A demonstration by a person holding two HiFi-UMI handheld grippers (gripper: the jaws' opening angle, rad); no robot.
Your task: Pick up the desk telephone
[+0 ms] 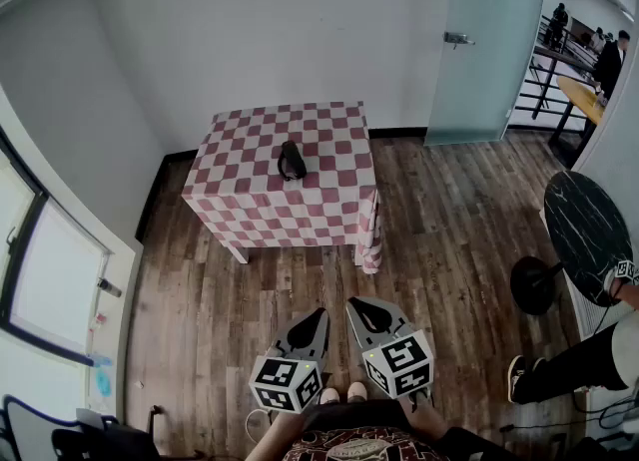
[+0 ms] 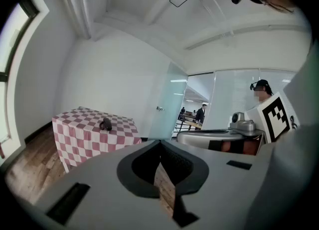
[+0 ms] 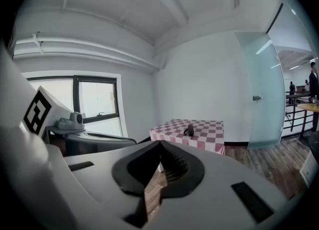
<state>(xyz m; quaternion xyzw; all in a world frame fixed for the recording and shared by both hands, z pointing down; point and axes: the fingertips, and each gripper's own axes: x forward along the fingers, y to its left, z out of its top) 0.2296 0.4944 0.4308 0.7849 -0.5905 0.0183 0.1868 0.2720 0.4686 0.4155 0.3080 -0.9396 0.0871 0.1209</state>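
A black desk telephone [image 1: 292,161] lies on a table with a red-and-white checked cloth [image 1: 250,200] near the far wall. The phone also shows small in the left gripper view [image 2: 105,124] and in the right gripper view [image 3: 189,130]. Both grippers hang close to the person's body, well short of the table. My left gripper [image 1: 321,312] has its jaws closed tip to tip with nothing between them. My right gripper [image 1: 349,302] is shut and empty too. Each points slightly downward toward the table.
Wooden floor lies between me and the table. A round dark marble-topped table [image 1: 589,234] stands at the right, with a seated person's leg and shoe [image 1: 554,369] below it. A frosted glass door [image 1: 484,45] is at the back right, a window [image 1: 45,279] at the left.
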